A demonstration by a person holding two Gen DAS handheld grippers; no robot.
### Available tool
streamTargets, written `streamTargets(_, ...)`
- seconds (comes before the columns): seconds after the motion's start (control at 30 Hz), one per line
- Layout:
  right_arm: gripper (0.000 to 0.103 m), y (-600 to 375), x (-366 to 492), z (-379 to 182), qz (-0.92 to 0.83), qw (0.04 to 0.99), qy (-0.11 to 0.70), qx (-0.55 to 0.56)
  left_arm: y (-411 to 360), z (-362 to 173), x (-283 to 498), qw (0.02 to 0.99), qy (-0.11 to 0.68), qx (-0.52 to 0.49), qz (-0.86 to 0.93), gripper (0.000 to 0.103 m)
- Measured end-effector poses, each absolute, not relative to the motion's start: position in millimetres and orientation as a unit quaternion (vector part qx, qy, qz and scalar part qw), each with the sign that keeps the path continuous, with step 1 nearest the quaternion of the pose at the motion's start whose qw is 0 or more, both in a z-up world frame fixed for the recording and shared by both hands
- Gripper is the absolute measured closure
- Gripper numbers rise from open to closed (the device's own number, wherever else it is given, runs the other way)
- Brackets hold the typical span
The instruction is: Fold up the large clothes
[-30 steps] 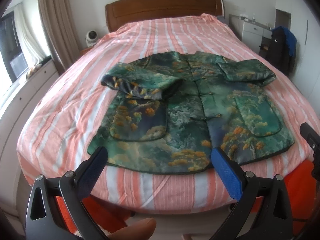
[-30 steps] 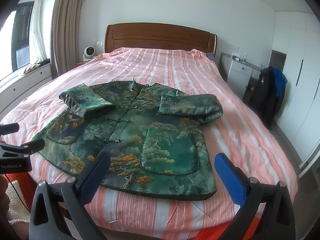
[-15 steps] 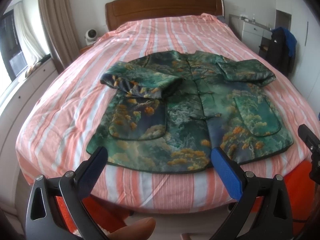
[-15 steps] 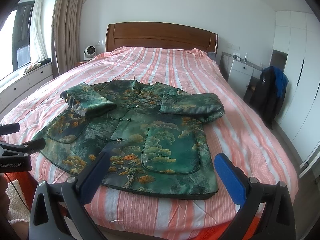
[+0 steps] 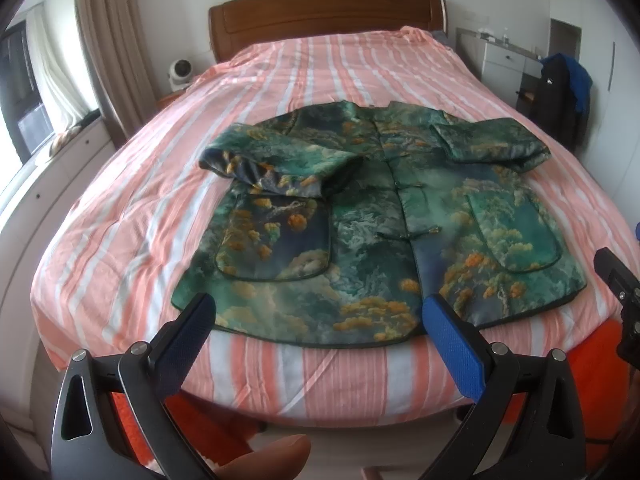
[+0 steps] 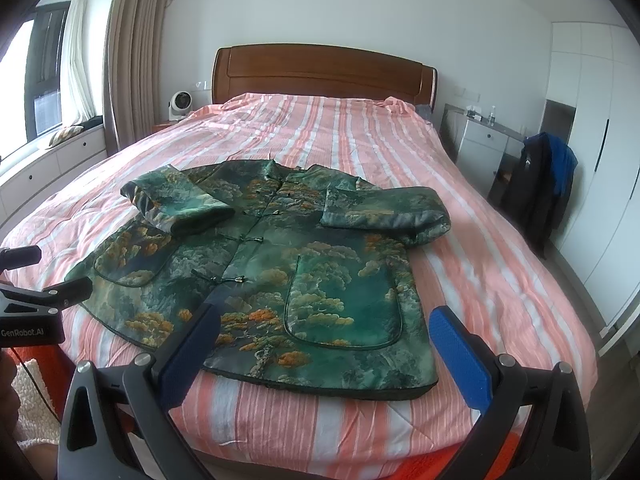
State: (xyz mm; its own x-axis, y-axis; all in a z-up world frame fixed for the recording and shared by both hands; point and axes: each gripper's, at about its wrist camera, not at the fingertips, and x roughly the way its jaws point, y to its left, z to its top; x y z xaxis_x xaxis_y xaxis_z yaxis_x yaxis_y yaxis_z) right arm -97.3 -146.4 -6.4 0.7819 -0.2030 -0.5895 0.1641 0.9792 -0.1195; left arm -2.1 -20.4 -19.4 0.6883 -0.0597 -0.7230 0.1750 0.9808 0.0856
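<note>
- Two claws are hovering off the foot of the bed (image 5: pixel 280 376): the left claw (image 5: pixel 318 322) and right claw (image 6: pixel 324 334) are both gaping wide, gripping nothing.
- One green patterned jacket (image 5: pixel 372 216) is lying flat on the pink-striped bedspread (image 6: pixel 400 136), both sleeves folded across its front.
- Behind, a wooden headboard (image 6: pixel 320 74) is standing against the white wall, brown curtains (image 6: pixel 134 48) hanging beside the window.

1. A bed (image 6: pixel 500 264) is covered by a pink-and-white striped quilt (image 5: pixel 132 216).
2. A green patterned jacket (image 6: pixel 280 280) is laid flat on it toward 6 o'clock, both sleeves folded inward.
</note>
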Motion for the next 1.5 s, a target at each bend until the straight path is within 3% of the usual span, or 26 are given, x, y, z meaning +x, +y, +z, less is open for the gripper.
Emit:
streamTargets(0.33, 0.000, -144, -96, -11, -0.094, 0.943, 0.318, -0.031, -19, -24, 1, 0.913, 0.396, 0.067, -0.068, 0.000)
streamTargets(0.5, 0.000, -150, -93, -15, -0.084, 0.942, 0.324, -0.019, 22, -29, 32, 0.907, 0.414, 0.027, -0.073, 0.000)
streamTargets(0.73, 0.000, -245, -84, -43, -0.047, 0.929, 0.343, 0.130, 162, -87, 147, 0.866, 0.489, -0.076, -0.072, 0.000)
streamTargets(0.97, 0.000, -346, -57, -131, -0.032, 0.859, 0.437, 0.264, 151, -155, 164, 0.823, 0.553, -0.036, -0.127, 0.001)
streamTargets(1.03, 0.000, -347, -55, -143, 0.006, 0.848, 0.447, 0.284, 142, -154, 154, 0.820, 0.549, -0.048, -0.155, 0.014)
streamTargets(1.07, 0.000, -344, -51, -150, 0.035, 0.841, 0.451, 0.297, 139, -154, 151, 0.816, 0.552, -0.052, -0.164, 0.044)
streamTargets(1.1, 0.000, -340, -48, -155, 0.051, 0.837, 0.456, 0.300, 135, -153, 146, 0.814, 0.556, -0.050, -0.160, 0.065)
streamTargets(1.13, 0.003, -337, -46, -156, 0.057, 0.834, 0.459, 0.301, 132, -152, 142, 0.818, 0.555, -0.039, -0.148, 0.079)
streamTargets(1.2, 0.033, -332, -37, -158, 0.055, 0.831, 0.470, 0.291, 128, -144, 133, 0.822, 0.550, -0.034, -0.142, 0.090)
streamTargets(1.23, 0.062, -332, -34, -156, 0.041, 0.832, 0.480, 0.276, 127, -138, 126, 0.824, 0.547, -0.035, -0.142, 0.090)
streamTargets(1.27, 0.080, -333, -33, -154, 0.028, 0.831, 0.488, 0.264, 128, -131, 119, 0.826, 0.544, -0.039, -0.145, 0.091)
streamTargets(1.33, 0.087, -337, -32, -145, 0.022, 0.832, 0.491, 0.256, 133, -119, 105, 0.824, 0.542, -0.053, -0.157, 0.091)
streamTargets(1.5, 0.090, -323, -54, -108, 0.009, 0.849, 0.500, 0.172, 138, -121, 68, 0.811, 0.563, -0.032, -0.155, 0.091)
